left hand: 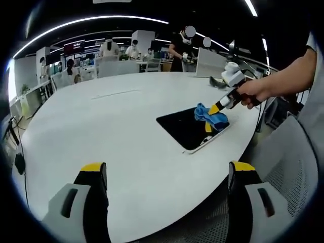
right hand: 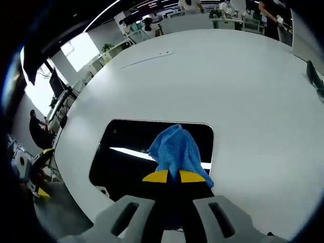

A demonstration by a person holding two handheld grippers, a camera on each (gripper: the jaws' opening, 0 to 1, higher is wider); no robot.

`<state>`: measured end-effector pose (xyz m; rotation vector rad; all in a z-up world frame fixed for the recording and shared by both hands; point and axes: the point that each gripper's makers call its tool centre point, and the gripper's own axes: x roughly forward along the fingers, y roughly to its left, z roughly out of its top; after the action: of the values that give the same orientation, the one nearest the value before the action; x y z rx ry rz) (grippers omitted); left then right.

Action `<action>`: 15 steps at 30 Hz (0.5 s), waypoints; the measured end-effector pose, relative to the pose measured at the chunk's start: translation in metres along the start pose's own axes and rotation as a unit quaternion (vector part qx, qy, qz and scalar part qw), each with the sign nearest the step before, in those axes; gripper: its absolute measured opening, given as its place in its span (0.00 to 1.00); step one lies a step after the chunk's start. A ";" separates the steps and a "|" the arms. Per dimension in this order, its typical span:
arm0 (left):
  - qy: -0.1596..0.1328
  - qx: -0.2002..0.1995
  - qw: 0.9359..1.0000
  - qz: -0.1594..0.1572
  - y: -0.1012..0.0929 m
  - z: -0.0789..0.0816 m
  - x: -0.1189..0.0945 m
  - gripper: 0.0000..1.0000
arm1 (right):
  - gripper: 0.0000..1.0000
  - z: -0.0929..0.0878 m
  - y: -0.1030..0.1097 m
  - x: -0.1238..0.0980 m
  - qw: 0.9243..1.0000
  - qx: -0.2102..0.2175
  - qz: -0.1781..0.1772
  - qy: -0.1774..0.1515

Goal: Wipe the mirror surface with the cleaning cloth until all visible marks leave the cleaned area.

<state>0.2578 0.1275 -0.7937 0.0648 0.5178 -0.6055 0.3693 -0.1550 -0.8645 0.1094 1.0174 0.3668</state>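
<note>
A dark rectangular mirror [right hand: 131,152] lies flat on the white table [right hand: 228,86]; a bright strip of ceiling light reflects in it. My right gripper [right hand: 173,176] is shut on a blue cleaning cloth [right hand: 174,149], which rests on the mirror's right part. In the left gripper view the mirror [left hand: 182,127] lies at the table's right edge, with the cloth [left hand: 210,117] on its far end and the right gripper [left hand: 216,110] held by a person's hand. My left gripper [left hand: 167,174] is open over the bare table, well short of the mirror.
A grey mesh chair [left hand: 288,162] stands at the table's right edge. A dark object [right hand: 315,77] lies at the table's far side. Desks, monitors and several people [left hand: 109,48] fill the office behind. The table edge [left hand: 202,202] runs just below the mirror.
</note>
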 end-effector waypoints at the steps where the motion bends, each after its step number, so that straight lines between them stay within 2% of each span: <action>1: -0.001 0.000 1.000 0.001 0.000 0.000 0.000 0.99 | 0.01 0.000 -0.002 -0.001 1.000 0.002 -0.001 0.000; 4: 0.007 0.010 1.000 0.009 0.002 -0.001 -0.001 0.99 | 0.01 -0.002 -0.009 -0.004 1.000 0.002 -0.006 0.002; 6: 0.024 0.048 0.998 0.022 0.006 -0.006 -0.002 0.99 | 0.01 -0.002 -0.014 -0.006 1.000 0.008 -0.010 0.002; 8: 0.021 0.037 0.999 0.016 0.004 -0.005 -0.002 0.99 | 0.01 -0.003 -0.015 -0.007 1.000 0.023 -0.011 0.004; 10: 0.016 0.039 0.999 0.015 0.004 -0.003 -0.002 0.99 | 0.01 -0.003 -0.017 -0.007 1.000 0.018 -0.015 0.005; 15: 0.009 0.008 1.000 0.007 0.003 -0.001 -0.001 0.99 | 0.01 -0.005 -0.023 -0.010 1.000 0.022 -0.021 0.005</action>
<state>0.2582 0.1307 -0.7942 0.0890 0.5286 -0.5954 0.3658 -0.1804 -0.8653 0.1259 1.0373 0.3080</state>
